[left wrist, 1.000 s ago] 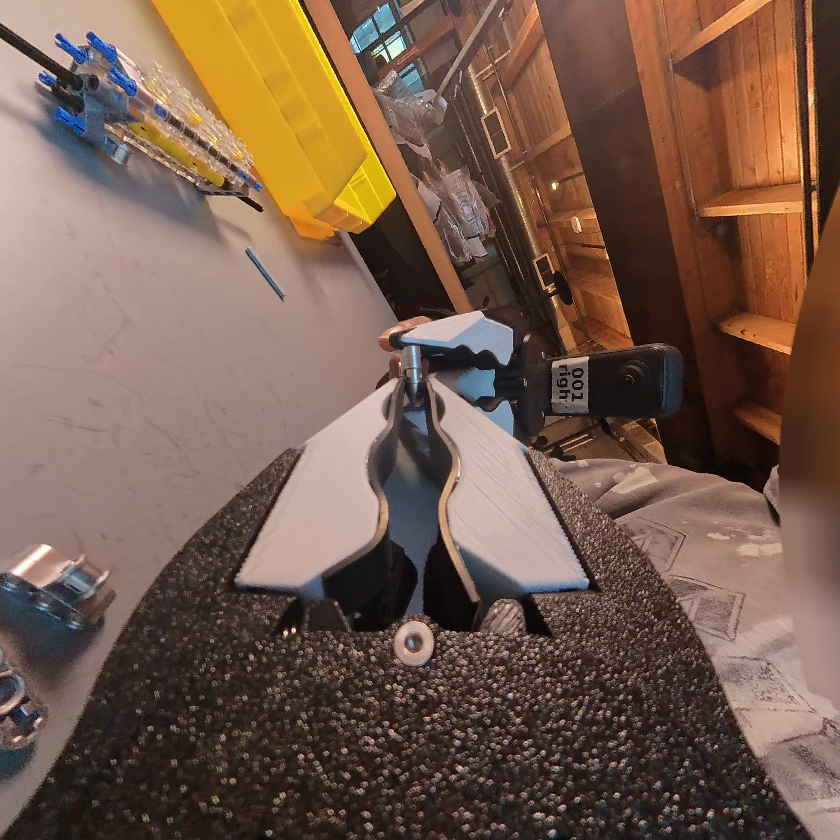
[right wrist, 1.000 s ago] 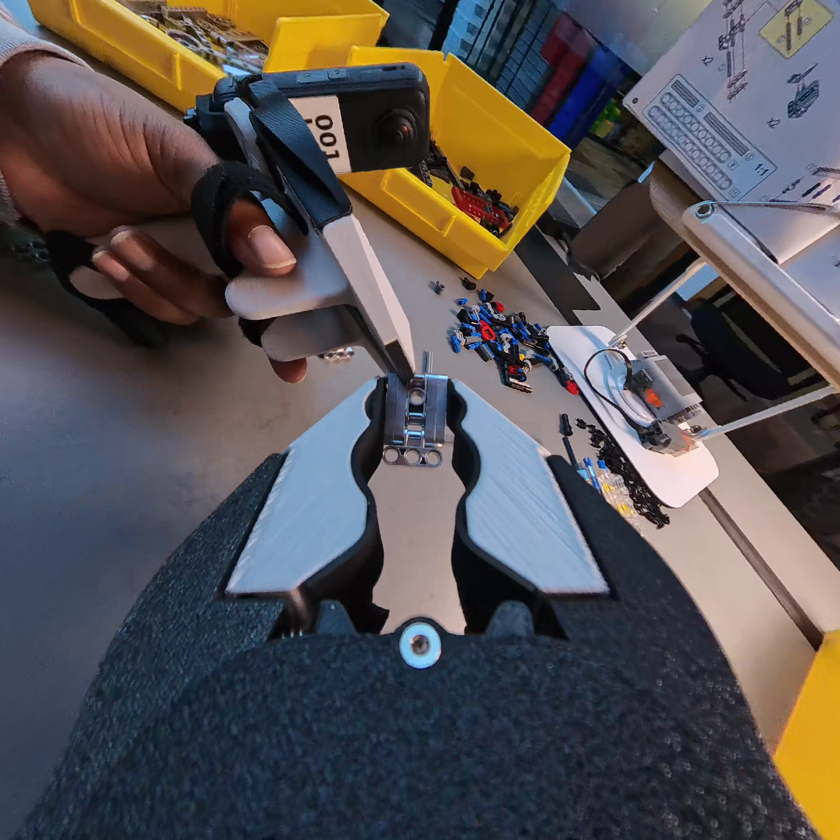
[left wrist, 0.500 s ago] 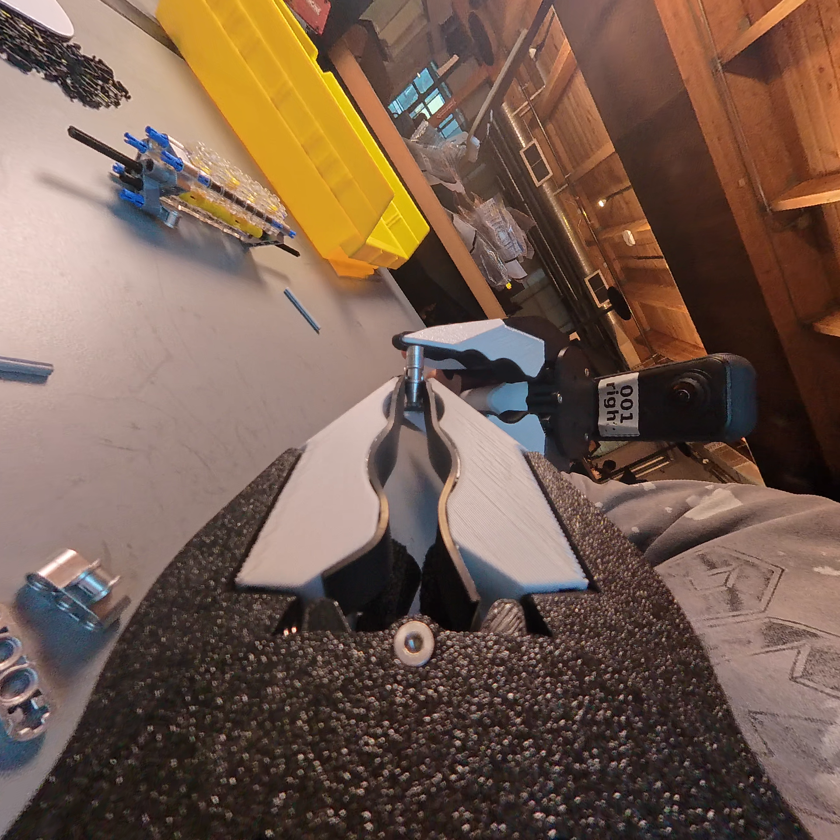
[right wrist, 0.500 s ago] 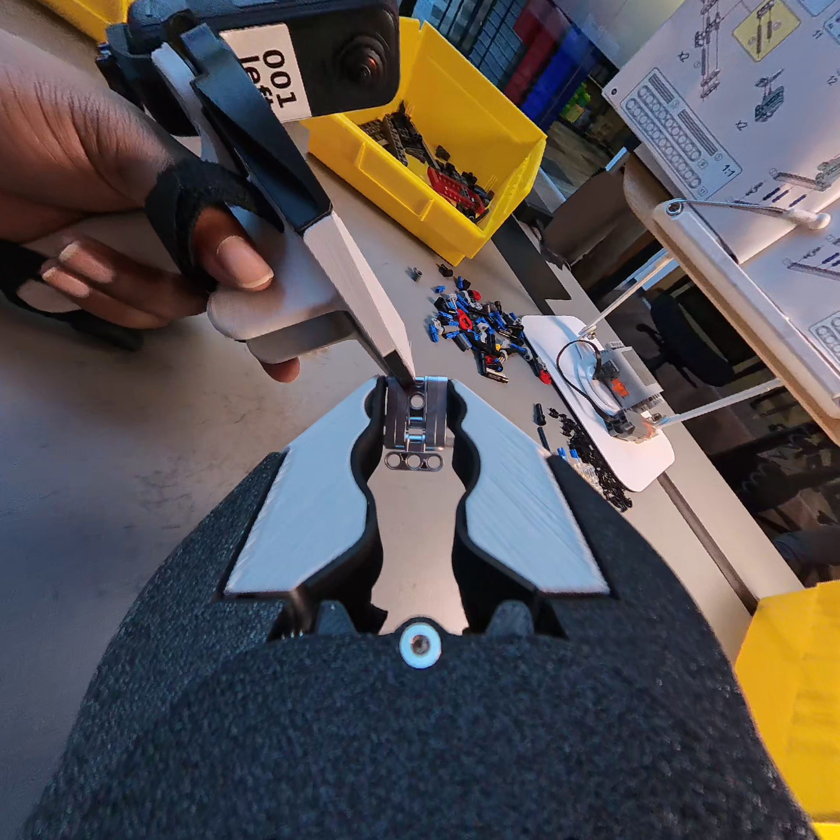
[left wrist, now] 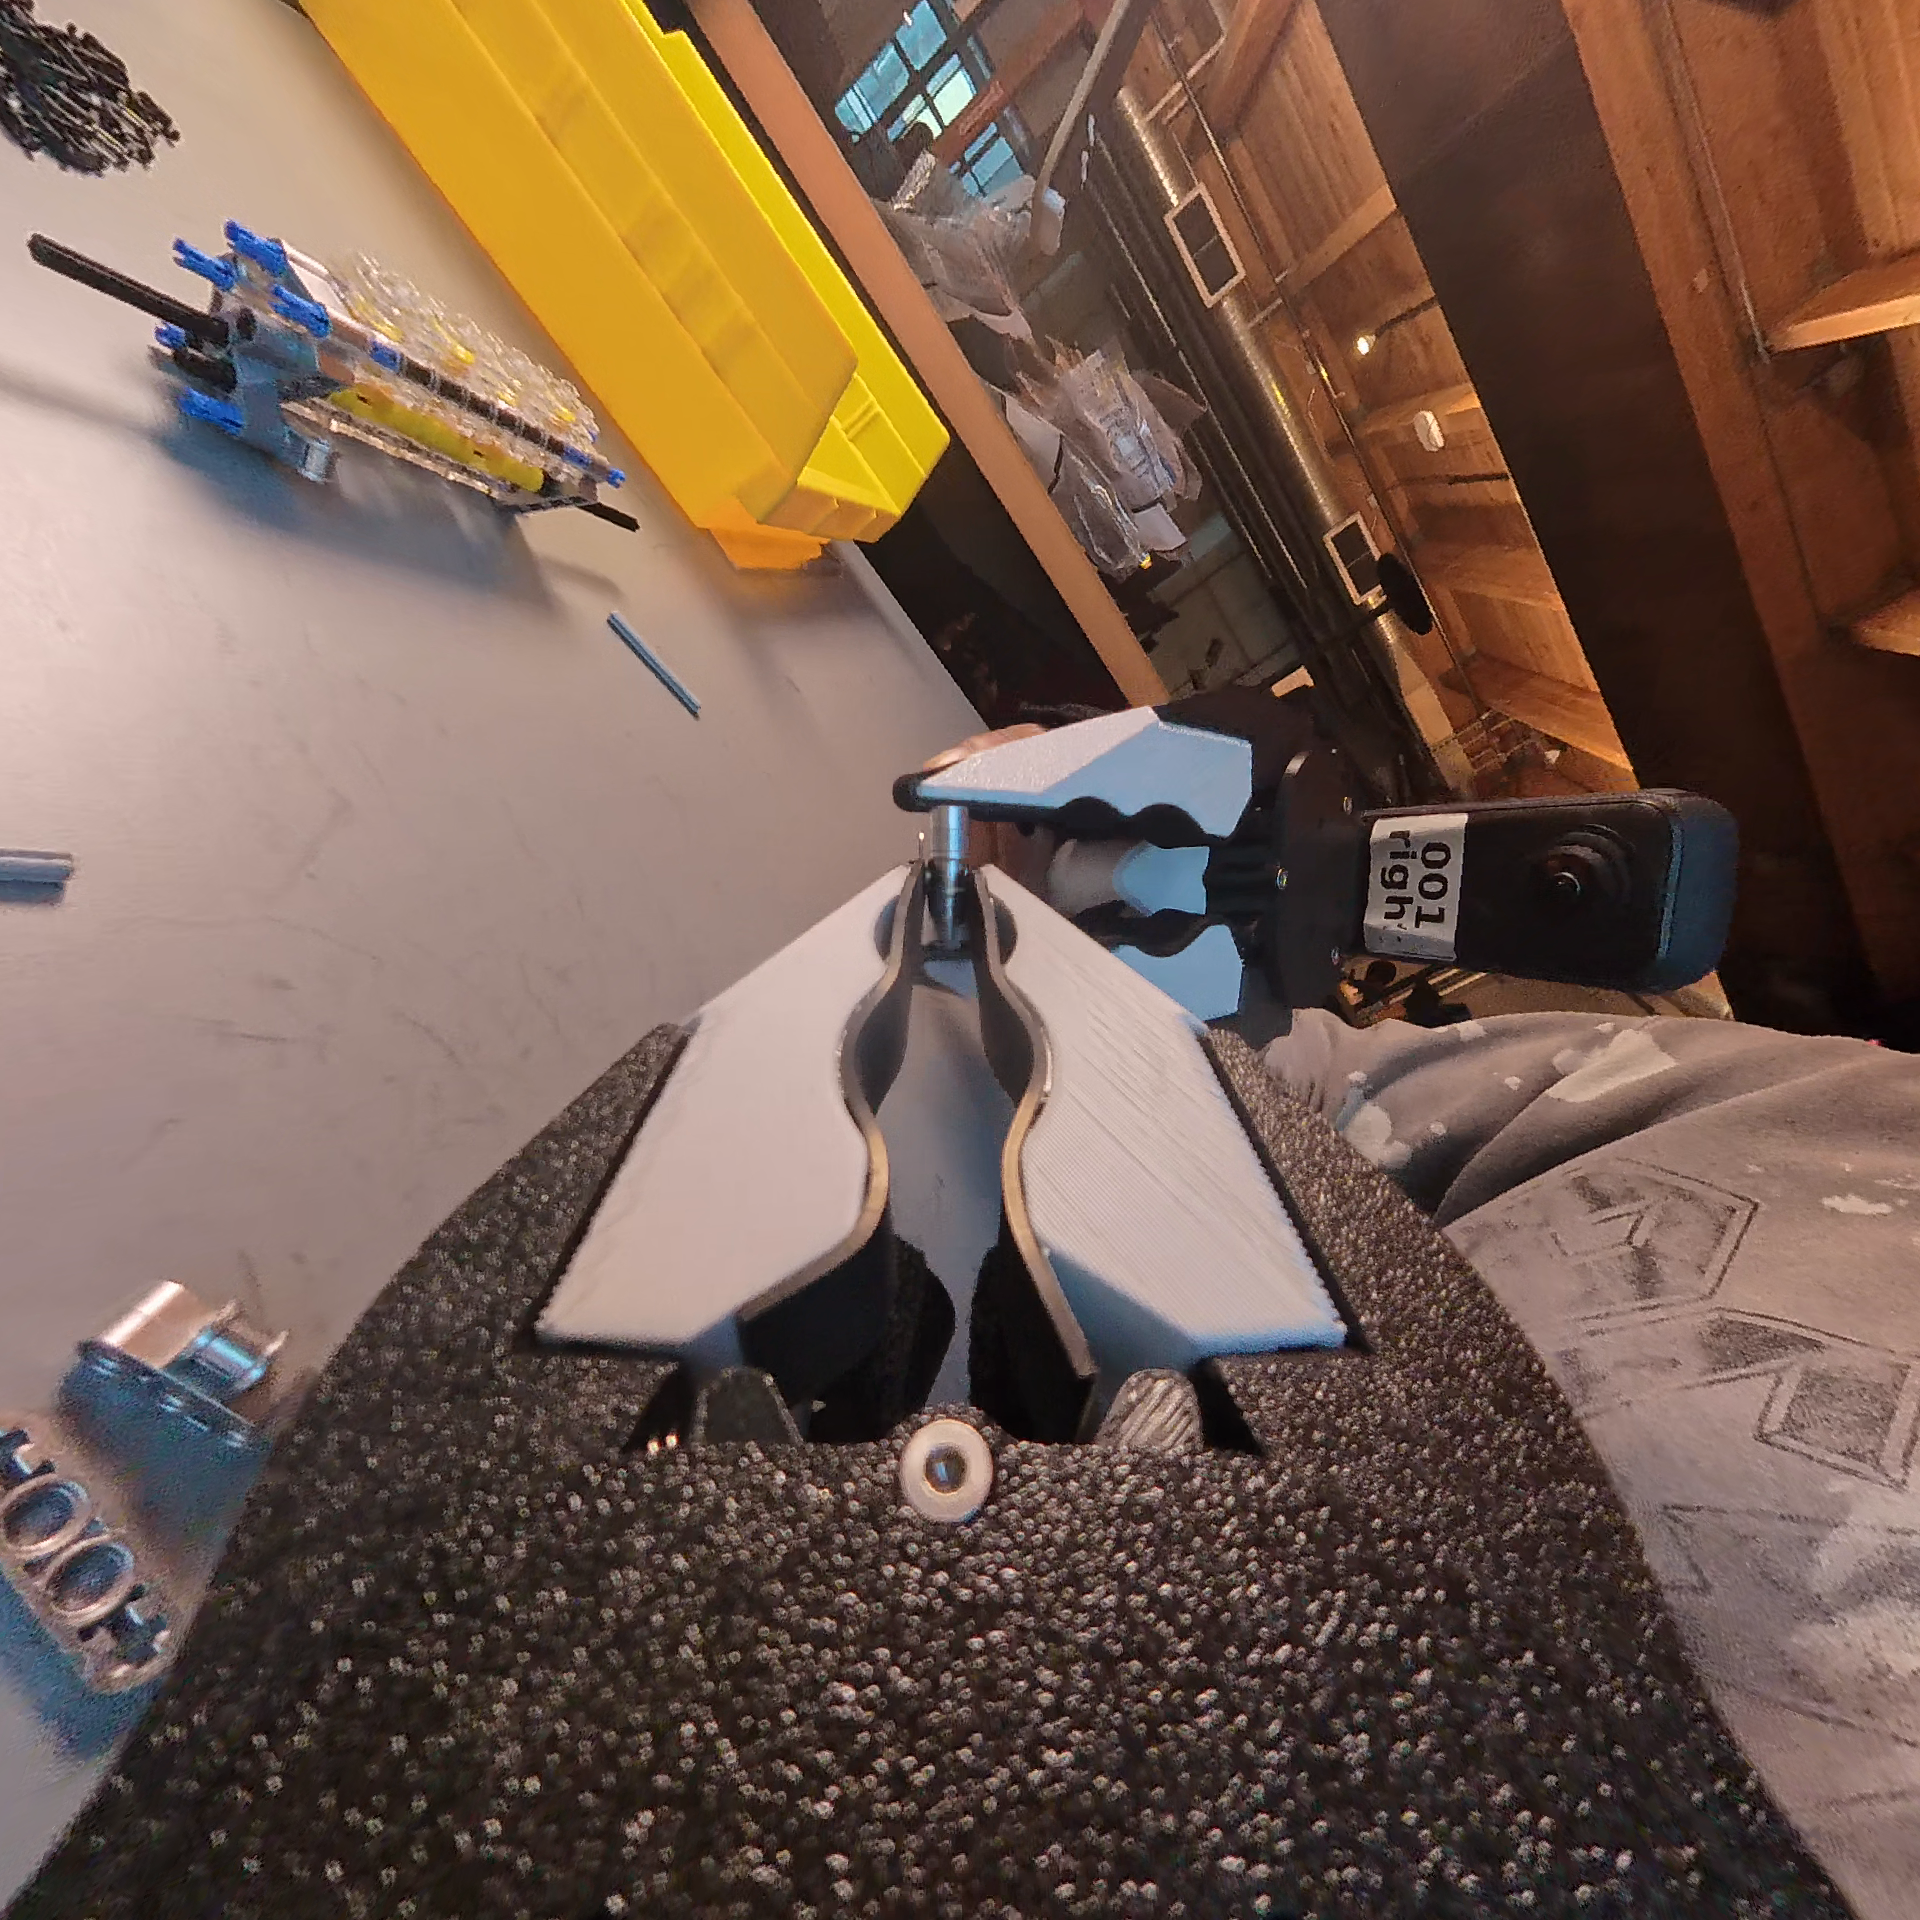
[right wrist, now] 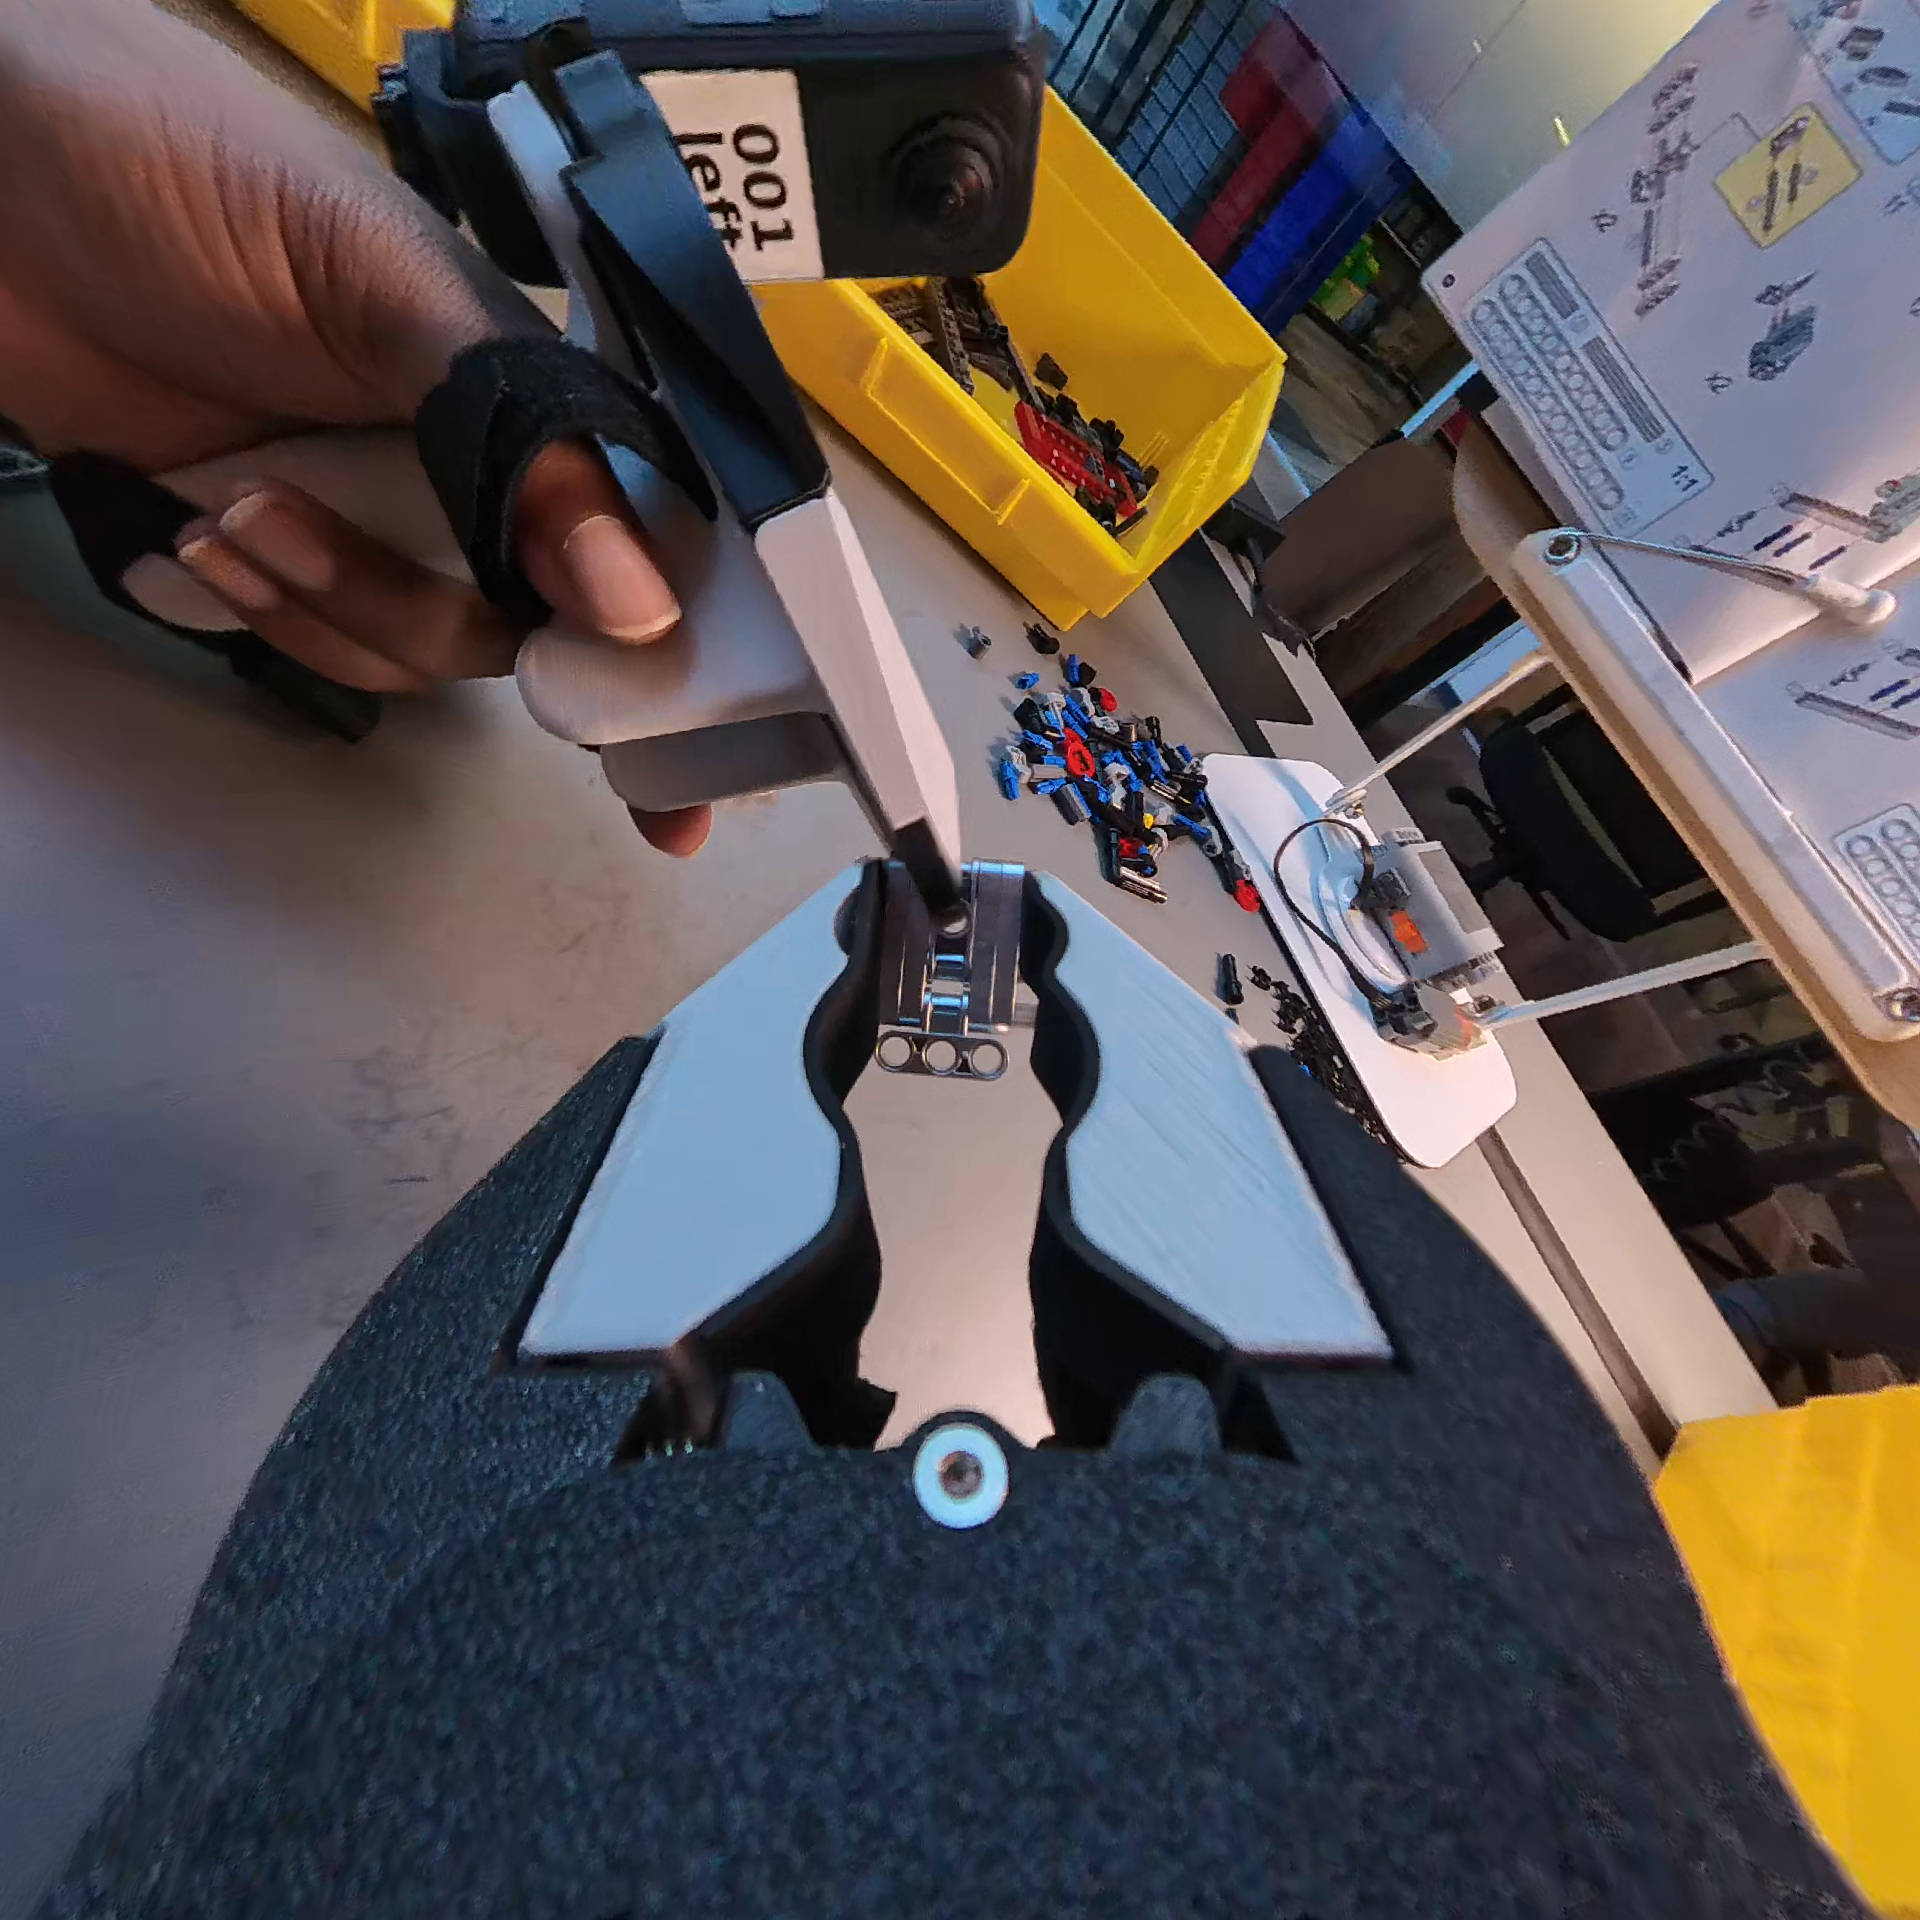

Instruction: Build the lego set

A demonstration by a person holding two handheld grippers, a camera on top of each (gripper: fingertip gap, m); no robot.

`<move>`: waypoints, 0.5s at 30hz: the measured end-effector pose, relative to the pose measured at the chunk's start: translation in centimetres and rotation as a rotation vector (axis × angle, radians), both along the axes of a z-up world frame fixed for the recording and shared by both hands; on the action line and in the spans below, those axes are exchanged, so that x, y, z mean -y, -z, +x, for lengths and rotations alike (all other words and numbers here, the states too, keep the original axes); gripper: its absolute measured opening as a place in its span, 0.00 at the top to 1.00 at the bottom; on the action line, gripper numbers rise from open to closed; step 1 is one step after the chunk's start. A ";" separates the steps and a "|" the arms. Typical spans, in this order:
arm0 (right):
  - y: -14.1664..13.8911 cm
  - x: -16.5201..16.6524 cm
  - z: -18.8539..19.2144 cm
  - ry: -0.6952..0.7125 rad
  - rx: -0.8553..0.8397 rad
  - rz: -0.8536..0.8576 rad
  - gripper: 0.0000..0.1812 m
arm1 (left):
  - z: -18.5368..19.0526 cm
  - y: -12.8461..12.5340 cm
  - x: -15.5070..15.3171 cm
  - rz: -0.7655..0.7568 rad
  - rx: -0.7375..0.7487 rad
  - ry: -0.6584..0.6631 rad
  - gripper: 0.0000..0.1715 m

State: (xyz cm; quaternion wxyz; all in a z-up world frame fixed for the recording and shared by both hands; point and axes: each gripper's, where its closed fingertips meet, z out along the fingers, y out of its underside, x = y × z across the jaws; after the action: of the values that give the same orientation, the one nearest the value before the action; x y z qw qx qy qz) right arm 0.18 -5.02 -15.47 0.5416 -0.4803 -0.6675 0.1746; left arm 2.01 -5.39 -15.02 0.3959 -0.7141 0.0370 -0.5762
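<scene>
Left gripper (left wrist: 945, 896) pin (left wrist: 945, 873) now pressed into right gripper's (right wrist: 951, 914) grey piece (right wrist: 951, 987).

A white printed label (left wrist: 1413, 886) sat on the black camera (left wrist: 1548, 891) of the right gripper, and another label (right wrist: 743, 182) on the left gripper's camera (right wrist: 831, 135). Printed instruction sheets (right wrist: 1704, 260) bearing diagrams and small numerals stood on a stand.
</scene>
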 end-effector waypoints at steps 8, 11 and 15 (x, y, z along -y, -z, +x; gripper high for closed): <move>0.5 0.6 0.1 -0.043 0.031 0.021 0.87 | 0.3 0.2 0.0 0.020 -0.032 -0.003 0.97; 0.5 0.3 0.0 -0.023 0.023 0.026 0.87 | 0.2 0.1 -0.2 0.024 -0.023 -0.026 0.96; 0.3 0.2 -0.1 -0.005 0.004 -0.008 0.87 | 0.1 0.0 -0.4 0.042 -0.044 -0.054 0.96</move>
State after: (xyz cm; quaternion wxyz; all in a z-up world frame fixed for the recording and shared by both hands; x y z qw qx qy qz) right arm 0.10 -5.25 -15.76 0.5378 -0.4813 -0.6691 0.1774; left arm 2.14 -4.95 -15.04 0.4255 -0.7189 0.0385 -0.5483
